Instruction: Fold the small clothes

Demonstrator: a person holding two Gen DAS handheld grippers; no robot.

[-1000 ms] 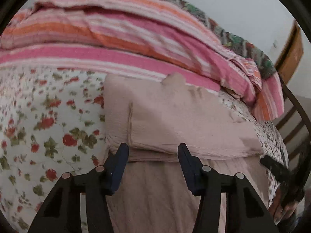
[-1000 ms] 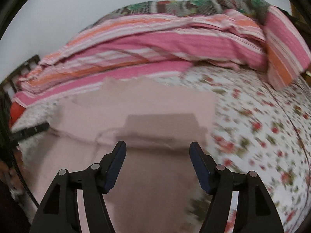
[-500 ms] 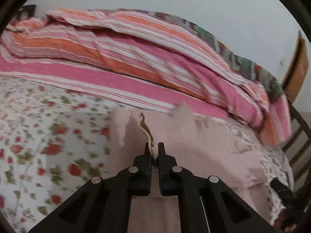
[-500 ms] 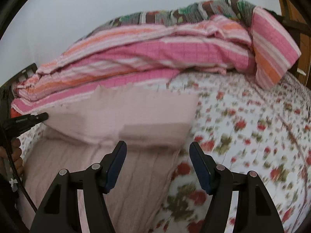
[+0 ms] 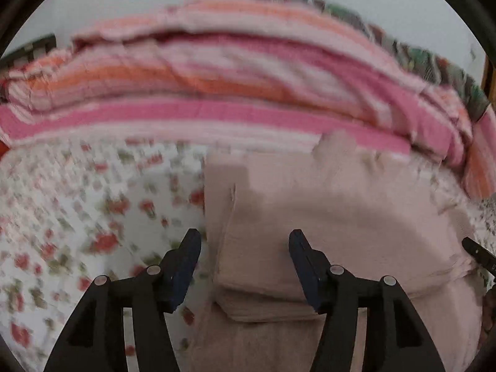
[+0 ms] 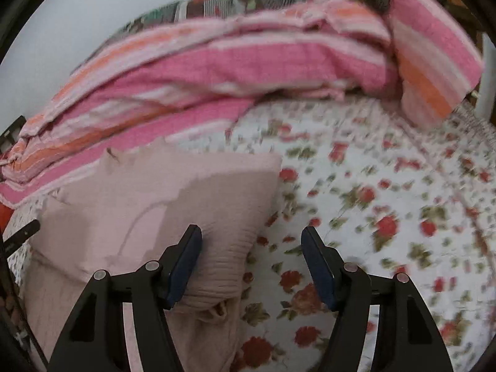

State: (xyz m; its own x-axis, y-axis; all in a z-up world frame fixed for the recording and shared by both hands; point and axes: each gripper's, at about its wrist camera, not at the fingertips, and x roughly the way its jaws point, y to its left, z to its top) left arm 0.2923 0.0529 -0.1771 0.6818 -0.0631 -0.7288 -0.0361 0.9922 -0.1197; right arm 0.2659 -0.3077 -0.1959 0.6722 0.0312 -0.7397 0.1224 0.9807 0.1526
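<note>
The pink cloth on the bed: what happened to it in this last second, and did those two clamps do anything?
The left gripper pinched the pink garment's edge half a second ago and has let go; its jaws are opening with nothing between the pads. The right gripper stayed open and slid toward the garment's right edge, over the floral sheet. The garment stays folded; the striped blanket has not moved.

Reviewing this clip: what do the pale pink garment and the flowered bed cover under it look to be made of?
Pink garment: a soft matte knit or crinkled woven cloth, probably cotton; fine ribbing shows along its near folded edge and it creases limply. Flowered bed cover: printed woven fabric, likely cotton or a blend, flat and dull; blur hides the weave and any stitching.
</note>
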